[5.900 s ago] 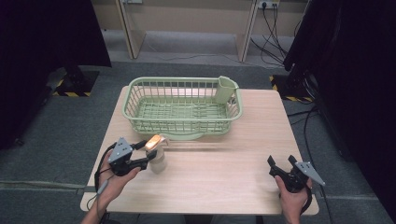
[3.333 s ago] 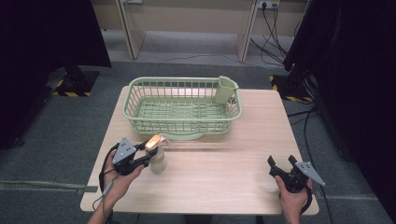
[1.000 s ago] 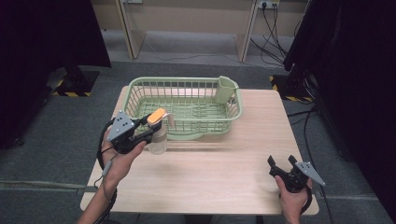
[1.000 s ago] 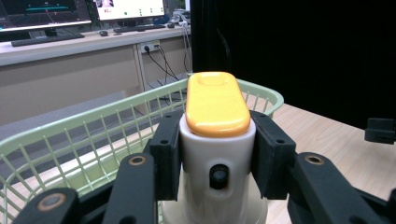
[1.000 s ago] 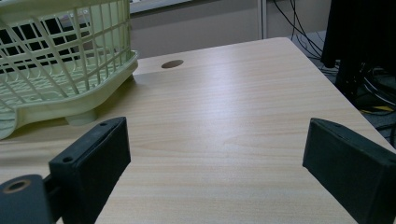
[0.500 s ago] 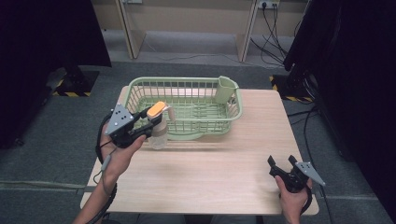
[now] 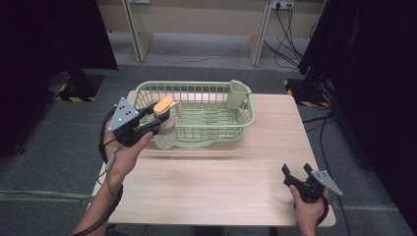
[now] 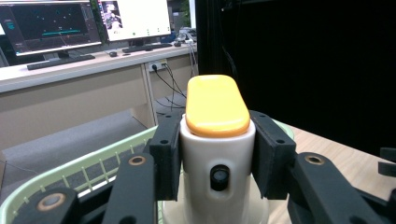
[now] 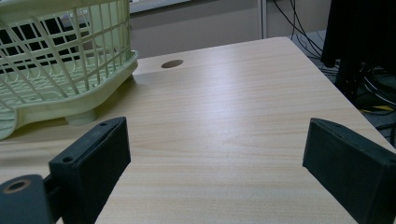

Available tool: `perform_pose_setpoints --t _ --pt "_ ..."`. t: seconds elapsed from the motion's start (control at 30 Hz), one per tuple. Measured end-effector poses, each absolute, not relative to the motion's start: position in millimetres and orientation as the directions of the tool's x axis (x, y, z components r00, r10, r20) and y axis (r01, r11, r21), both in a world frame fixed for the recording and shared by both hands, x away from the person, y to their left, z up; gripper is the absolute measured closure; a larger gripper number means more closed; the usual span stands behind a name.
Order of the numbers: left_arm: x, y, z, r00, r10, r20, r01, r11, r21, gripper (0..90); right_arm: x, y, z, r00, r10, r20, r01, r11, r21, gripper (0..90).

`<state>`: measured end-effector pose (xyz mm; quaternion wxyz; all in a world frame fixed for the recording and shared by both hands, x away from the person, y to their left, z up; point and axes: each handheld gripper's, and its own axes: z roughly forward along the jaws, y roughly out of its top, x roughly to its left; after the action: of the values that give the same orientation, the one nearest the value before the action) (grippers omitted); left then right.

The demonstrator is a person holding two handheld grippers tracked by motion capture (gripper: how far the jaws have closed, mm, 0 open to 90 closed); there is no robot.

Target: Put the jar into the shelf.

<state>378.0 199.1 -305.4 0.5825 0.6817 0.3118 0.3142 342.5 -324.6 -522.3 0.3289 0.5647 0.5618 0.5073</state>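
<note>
Left gripper (image 7: 156, 119) clamped on the neck of the bottle (image 8: 217, 158), just under its orange cap (image 8: 216, 107), so upright and lifted off the table (image 7: 221, 182), at the near rim of the green basket (image 7: 246, 105), probably for placing inside. Right gripper (image 9: 219, 163) wide open, holding nothing, low over the table, out of the way.

Pale green lattice basket (image 7: 196, 105), white bottle (image 8: 217, 175) with orange cap (image 8: 216, 106), light wood-grain table (image 7: 221, 182), black jaws
</note>
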Motion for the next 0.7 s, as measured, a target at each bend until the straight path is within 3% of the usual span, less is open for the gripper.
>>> perform_pose_setpoints --t 0.7 --pt "405.3 191.7 -277.4 0.566 0.820 0.079 0.039 -0.122 0.992 57.7 342.6 -325.4 -522.3 -0.146 0.967 0.208 0.303 -0.157 0.940 7.6"
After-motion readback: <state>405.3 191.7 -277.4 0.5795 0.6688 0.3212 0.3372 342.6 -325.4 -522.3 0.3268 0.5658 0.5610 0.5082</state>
